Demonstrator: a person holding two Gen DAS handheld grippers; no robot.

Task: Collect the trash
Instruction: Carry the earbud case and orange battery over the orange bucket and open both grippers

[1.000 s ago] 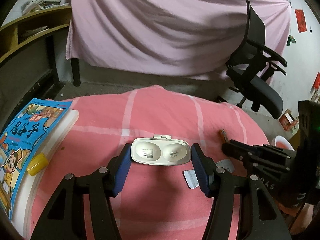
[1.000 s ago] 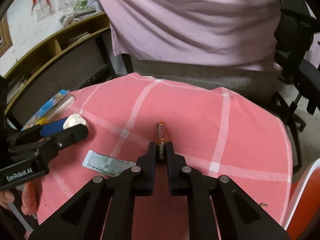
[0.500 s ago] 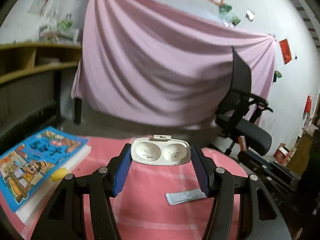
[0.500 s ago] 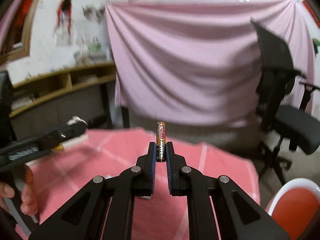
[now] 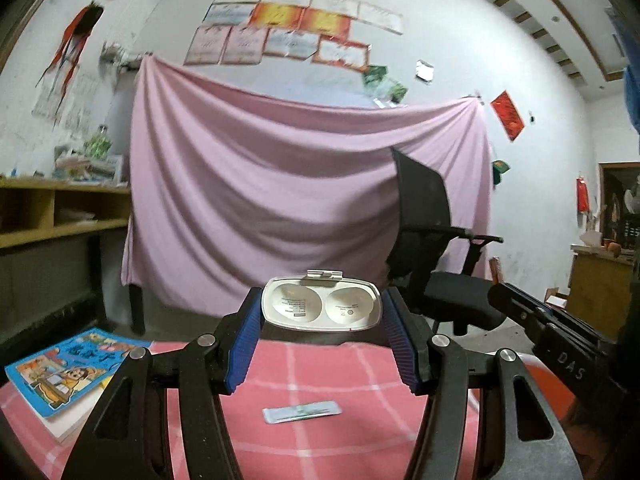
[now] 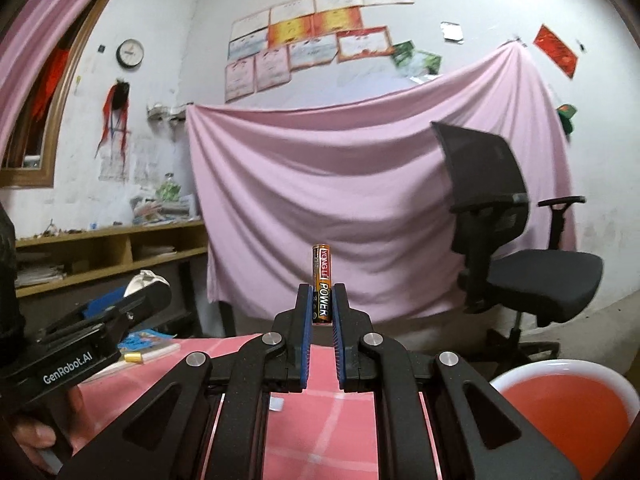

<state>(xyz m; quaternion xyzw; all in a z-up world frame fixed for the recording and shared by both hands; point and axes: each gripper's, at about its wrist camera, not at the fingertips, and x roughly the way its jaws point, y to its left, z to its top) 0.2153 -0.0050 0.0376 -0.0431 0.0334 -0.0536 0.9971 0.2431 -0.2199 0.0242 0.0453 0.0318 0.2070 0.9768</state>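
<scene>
My left gripper (image 5: 321, 312) is shut on a white plastic blister case (image 5: 320, 306) with two round hollows, held level in the air well above the pink checked table (image 5: 340, 376). My right gripper (image 6: 321, 308) is shut on an orange and black battery (image 6: 321, 280) that stands upright between the blue pads, also lifted above the table. A silver foil wrapper (image 5: 302, 412) lies flat on the cloth below the left gripper. A red bin with a white rim (image 6: 560, 404) sits low at the right in the right wrist view. The left gripper also shows in the right wrist view (image 6: 132, 300).
A comic book on a white pad (image 5: 68, 372) lies on the table's left side, with a small yellow object (image 6: 134, 357) by it. A black office chair (image 6: 516, 240) stands at the right before a pink hanging sheet (image 5: 280, 200). Wooden shelves (image 5: 48, 216) line the left wall.
Both grippers have risen and tilted up with their loads, so the table has dropped low in both views and the wall and ceiling show. The foil wrapper stays on the cloth.
</scene>
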